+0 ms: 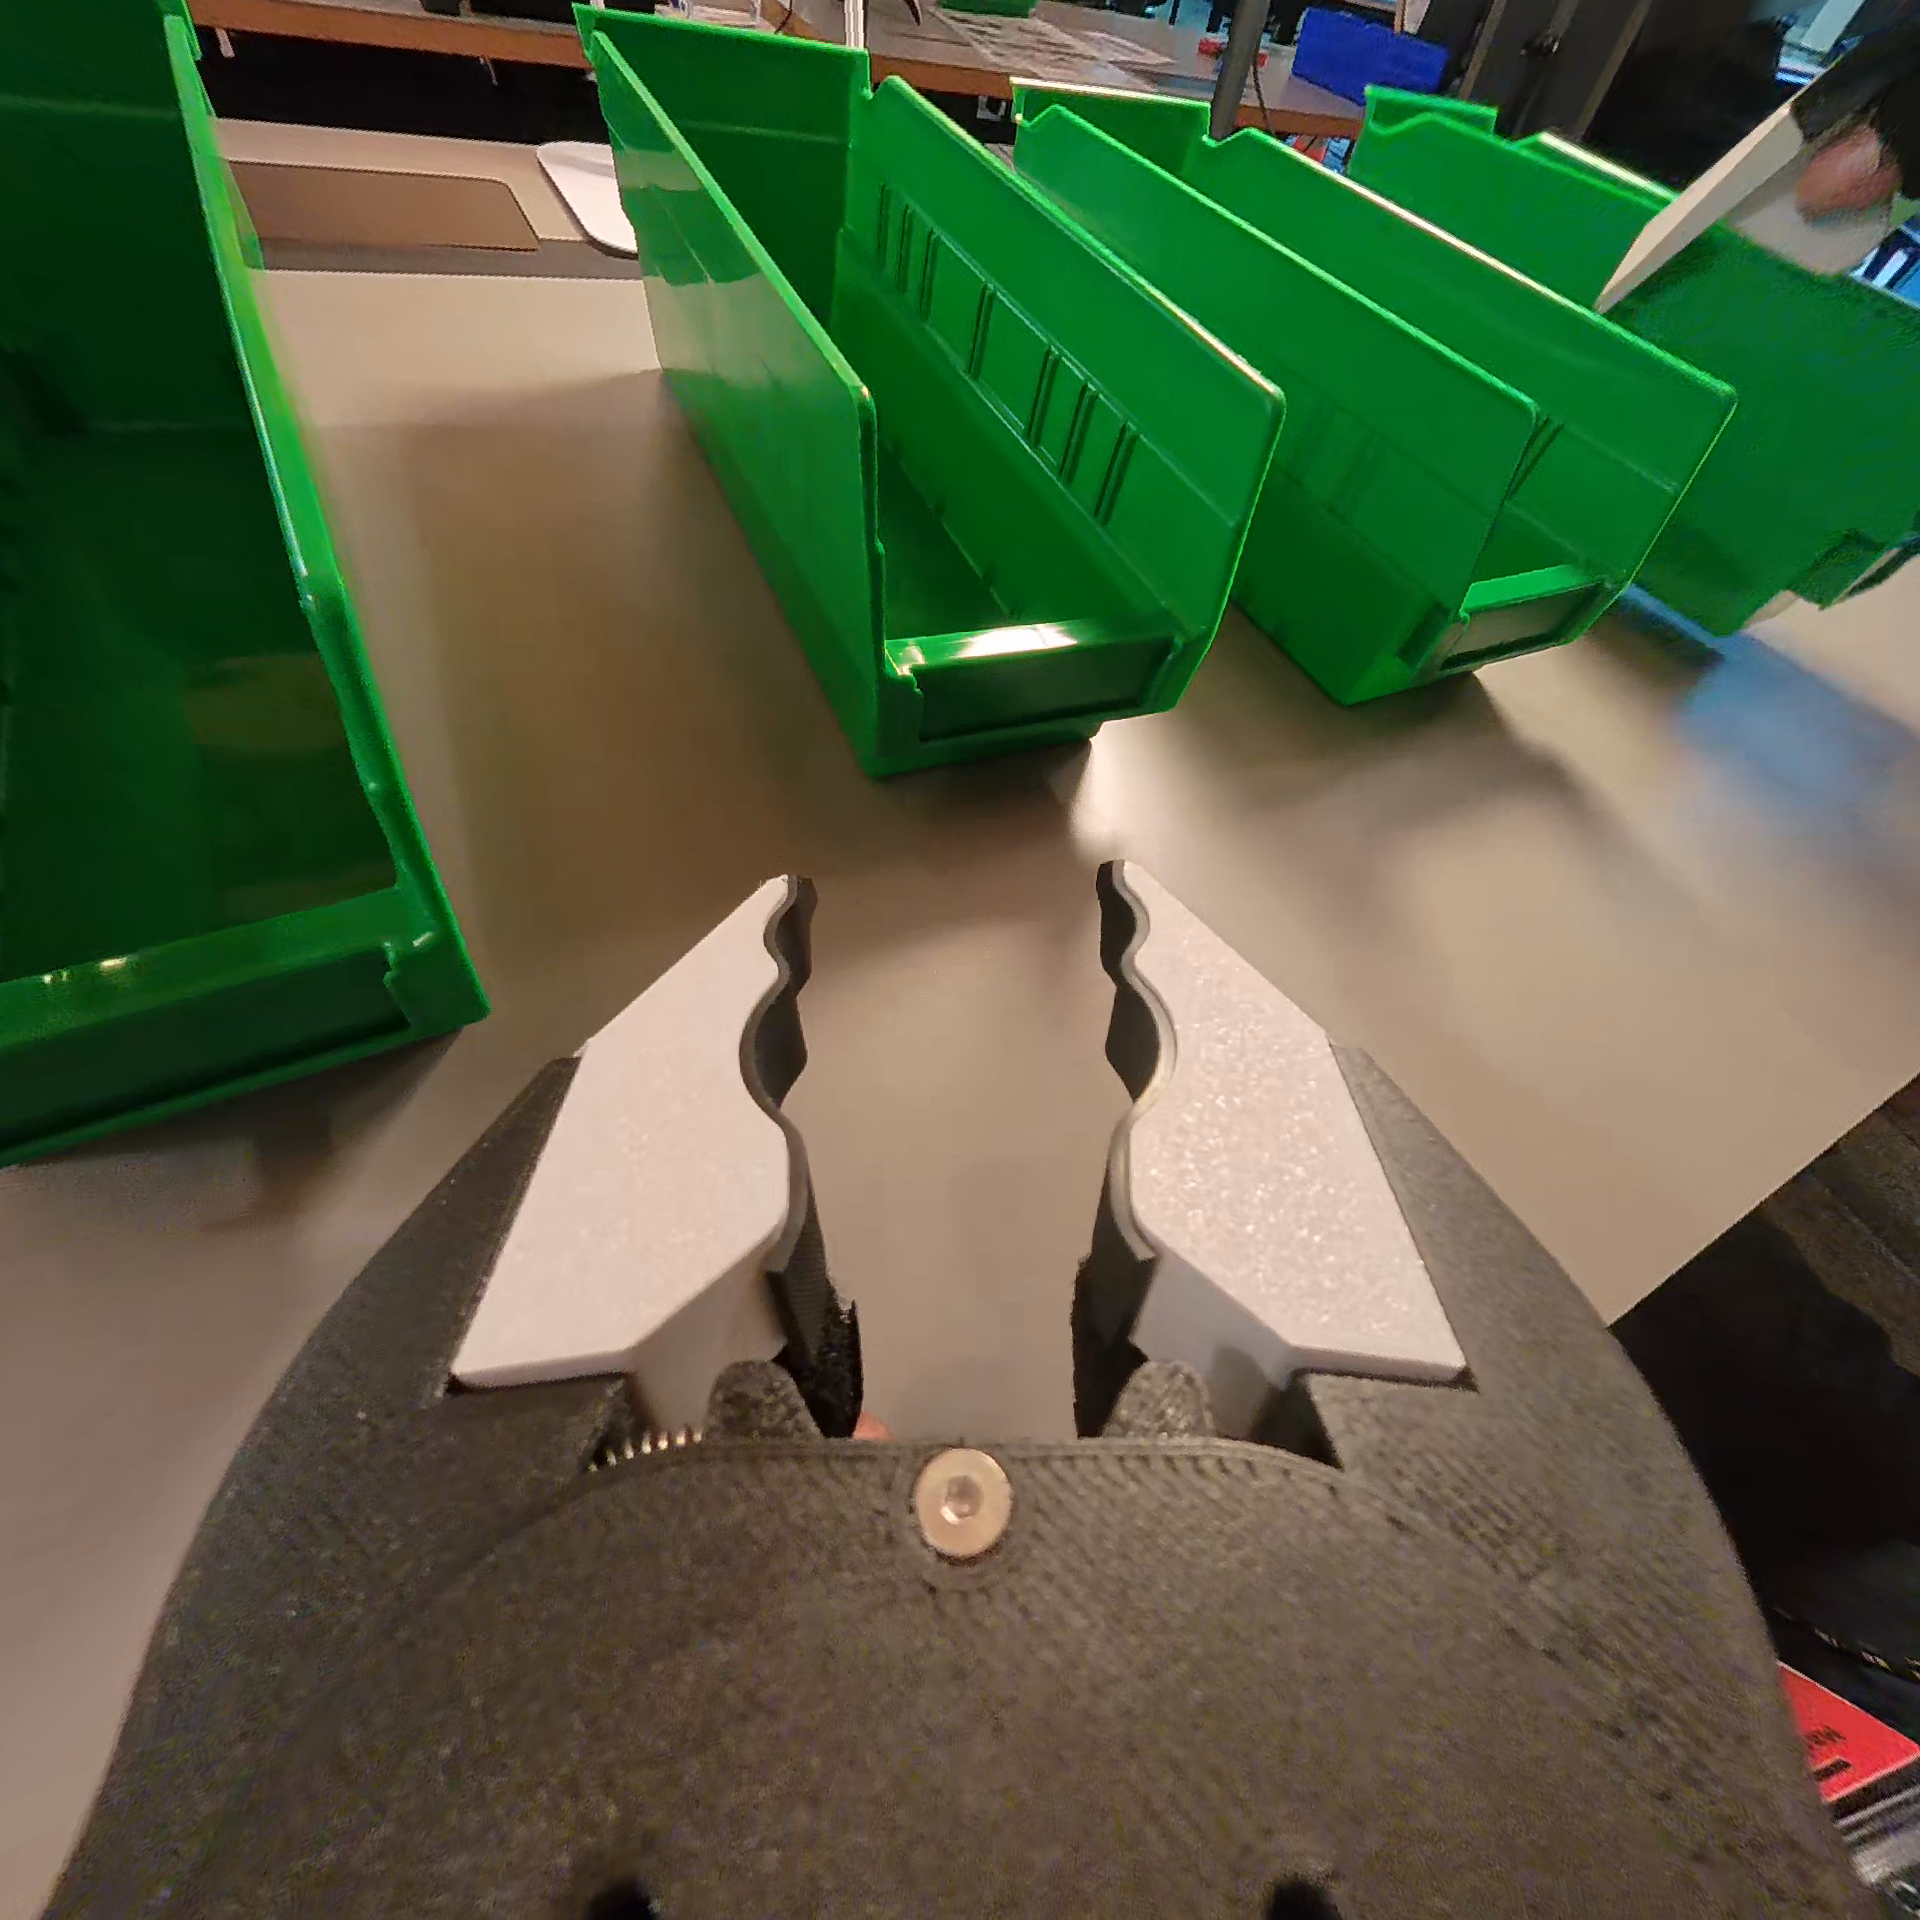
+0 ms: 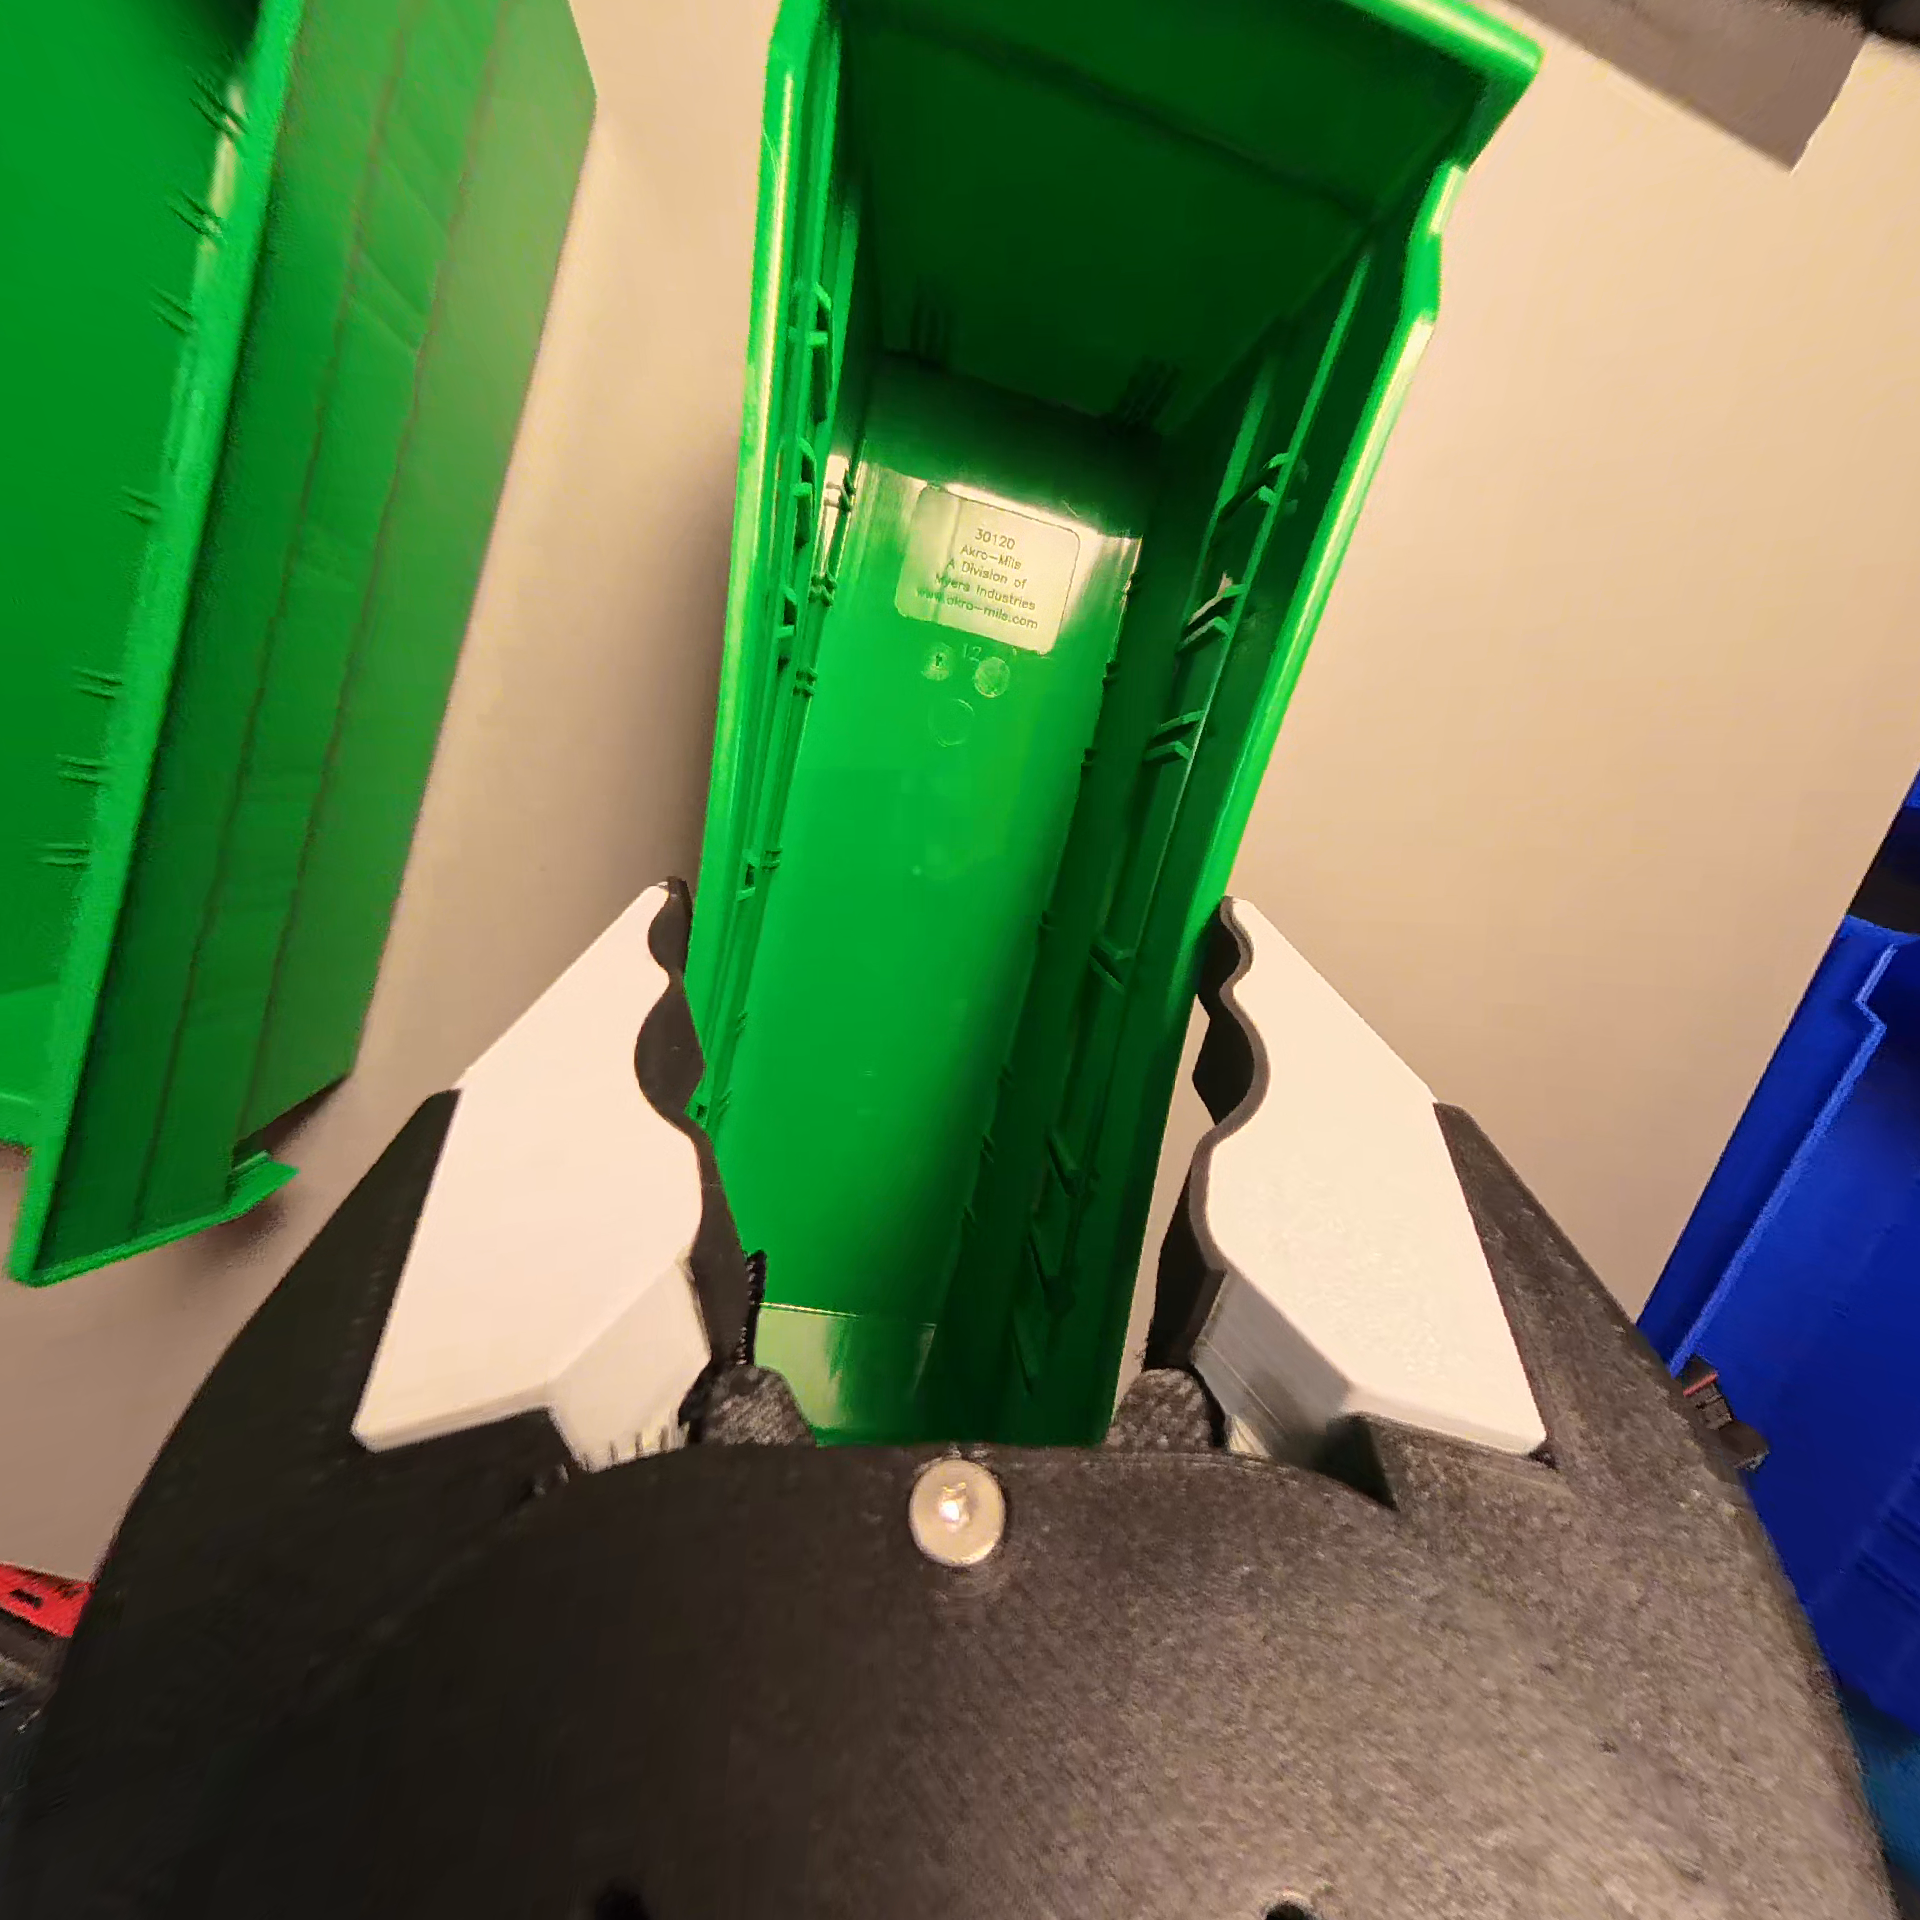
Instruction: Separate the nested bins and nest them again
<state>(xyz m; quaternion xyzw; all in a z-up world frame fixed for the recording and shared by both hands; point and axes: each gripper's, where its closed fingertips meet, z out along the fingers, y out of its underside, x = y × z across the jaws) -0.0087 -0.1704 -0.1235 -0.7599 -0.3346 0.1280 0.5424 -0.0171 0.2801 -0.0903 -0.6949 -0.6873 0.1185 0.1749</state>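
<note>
A: Surface and room?

B: A matte grey-beige table [image 1: 1455, 883] is seen, smooth, with soft reflections. Behind it a wooden-edged bench [image 1: 395, 26] with clutter is visible, and a blue bin [image 1: 1371, 52] far back. A flat brown sheet [image 1: 384, 208] and a white pad [image 1: 597, 187] lie at the far side of the table.

A: Bins?

B: Green bins are spread out on the table, separated. A large one [image 1: 187, 623] is at the left edge of the left wrist view. A narrow one [image 1: 966, 447] stands ahead of the left gripper [image 1: 954, 883]; another [image 1: 1455, 436] is just beside it to the right, and a further one [image 1: 1787, 416] beyond that.

A: Jaws?

B: Left jaws are parted, nothing between them but bare table. Right gripper [image 2: 951, 904] straddles a narrow green bin [image 2: 987, 831] at its near end; both pads are seen against its outer side walls. Its moulded label plate [image 2: 987, 571] is visible on the floor inside.

A: Obstructions?

B: Another green bin [image 2: 208, 571] lies left of the held one, apart from it. A blue bin [image 2: 1808, 1247] sits close on the right. A person's hand [image 1: 1849, 166] is seen top right in the left wrist view.
</note>
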